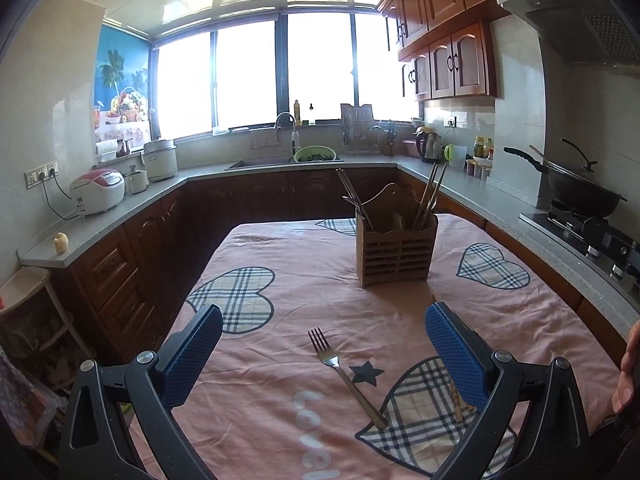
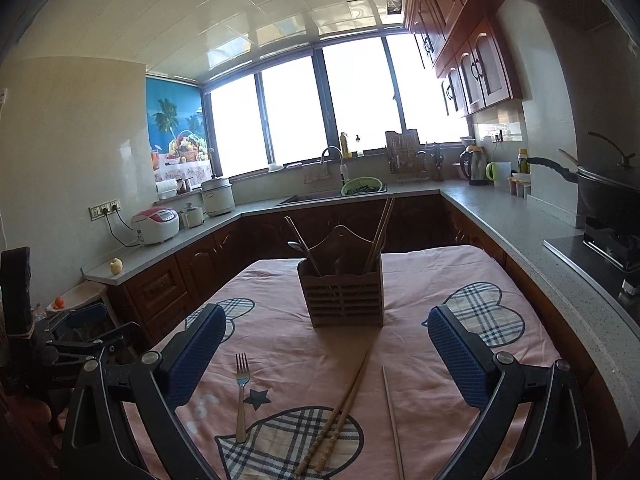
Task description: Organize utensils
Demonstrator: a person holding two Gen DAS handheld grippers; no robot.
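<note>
a: left wrist view? left gripper (image 1: 324, 316) spread, empty, fork (image 1: 345, 377) lying between its fingers.
b: come down straight, pinch mid-handle.
a: right wrist view? right gripper (image 2: 323, 318) spread, chopsticks (image 2: 338, 414) before the holder (image 2: 343, 300).
b: grab both together.

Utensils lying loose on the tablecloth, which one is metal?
The fork, lying left of the wooden chopstick pair and the single chopstick. It alone is shiny steel with tines.
</note>
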